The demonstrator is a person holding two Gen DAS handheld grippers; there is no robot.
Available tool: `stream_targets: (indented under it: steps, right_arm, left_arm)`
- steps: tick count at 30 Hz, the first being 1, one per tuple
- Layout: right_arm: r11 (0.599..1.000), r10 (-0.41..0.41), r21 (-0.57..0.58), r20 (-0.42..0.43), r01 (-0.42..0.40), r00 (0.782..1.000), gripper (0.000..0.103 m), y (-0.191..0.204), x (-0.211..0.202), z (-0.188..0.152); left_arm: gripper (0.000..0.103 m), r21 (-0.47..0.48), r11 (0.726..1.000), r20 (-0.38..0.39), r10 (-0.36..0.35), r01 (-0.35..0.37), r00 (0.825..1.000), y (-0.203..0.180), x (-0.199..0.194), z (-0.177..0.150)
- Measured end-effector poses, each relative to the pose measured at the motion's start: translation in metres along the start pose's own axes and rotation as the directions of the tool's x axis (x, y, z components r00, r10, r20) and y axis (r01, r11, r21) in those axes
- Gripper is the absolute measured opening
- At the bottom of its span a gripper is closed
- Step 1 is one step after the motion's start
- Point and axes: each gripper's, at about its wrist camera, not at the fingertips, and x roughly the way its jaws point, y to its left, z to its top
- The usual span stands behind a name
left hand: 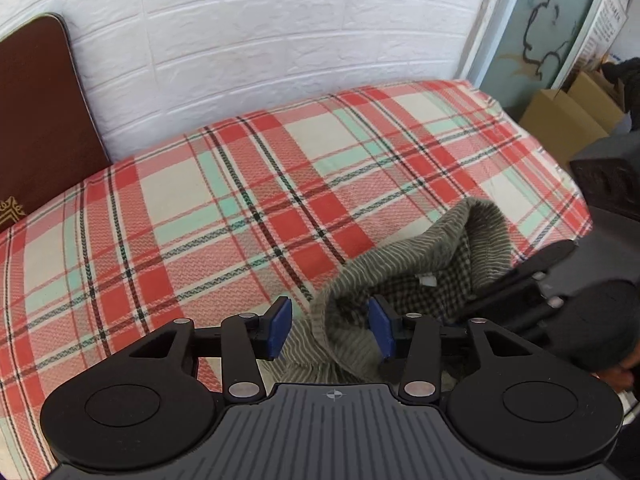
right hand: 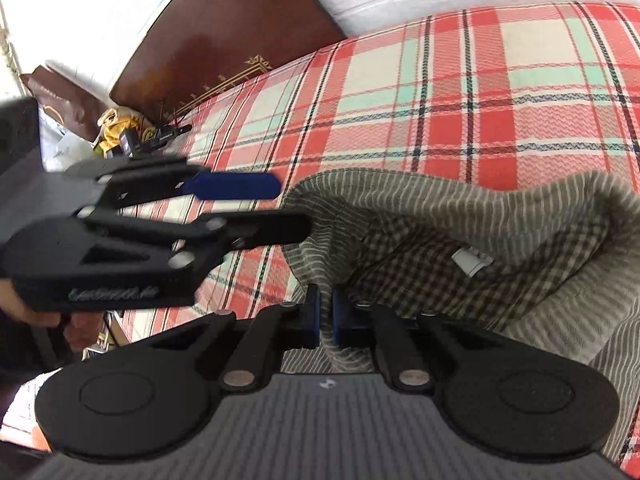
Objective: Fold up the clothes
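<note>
The striped garment point(right hand: 460, 216) hangs bunched over the plaid bed point(left hand: 200, 184), no fold showing, right gripper point(right hand: 326, 320) pinching its edge, left gripper point(left hand: 330, 328) spread, seemingly around cloth.

White brick wall point(left hand: 280, 32), plaid-covered bed point(left hand: 200, 200), brown headboard point(left hand: 36, 120).

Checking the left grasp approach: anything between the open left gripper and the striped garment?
Nothing visible. The left gripper is open, with the striped garment edge already bunched between its blue pads. The right gripper is shut on the same cloth. Only the plaid bedspread lies beyond.
</note>
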Motion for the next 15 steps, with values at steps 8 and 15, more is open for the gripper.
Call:
stream_targets:
  steps: [8, 15]
  right_arm:
    - [1.0, -0.018, 0.004, 0.024, 0.017, 1.0, 0.007, 0.001, -0.012, -0.012]
    - [1.0, -0.003, -0.024, 0.071, 0.005, 0.997, 0.007, 0.0, -0.035, -0.03]
  left_arm:
    - [0.0, -0.105, 0.982, -0.043, -0.163, 0.158, 0.986, 0.011, 0.017, -0.001]
    - [0.0, -0.237, 0.916, -0.024, -0.338, 0.323, 0.941, 0.015, 0.02, -0.007]
